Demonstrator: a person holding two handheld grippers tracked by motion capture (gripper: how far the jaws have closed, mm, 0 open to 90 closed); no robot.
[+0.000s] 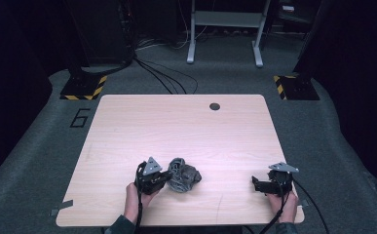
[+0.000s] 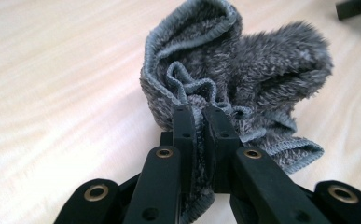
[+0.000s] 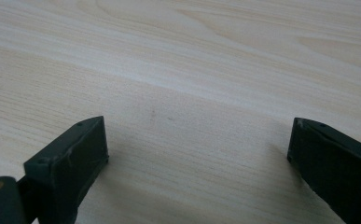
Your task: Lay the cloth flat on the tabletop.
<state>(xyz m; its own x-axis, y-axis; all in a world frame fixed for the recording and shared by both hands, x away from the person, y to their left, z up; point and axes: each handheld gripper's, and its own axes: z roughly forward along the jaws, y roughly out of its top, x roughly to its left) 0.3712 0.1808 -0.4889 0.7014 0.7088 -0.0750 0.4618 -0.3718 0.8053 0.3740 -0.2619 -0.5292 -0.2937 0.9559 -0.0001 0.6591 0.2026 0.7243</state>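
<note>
Dark room, pale wood table [image 1: 127, 126]. Grey cloth [image 1: 183, 174] bunched at 6 o'clock, near front edge. Left gripper [image 2: 201, 116] pinches a hem fold, jaws nearly closed. Right gripper [image 3: 197, 149] at 4 o'clock, jaws wide, empty, well apart from cloth.

Risk: thin bite; lifting could let the fold slip free.

Left gripper view shows the pinch; high view hides it behind the gripper body.

A metal frame [image 1: 225, 27] and floor cables [image 1: 169, 78] behind the table [image 1: 127, 126].
</note>
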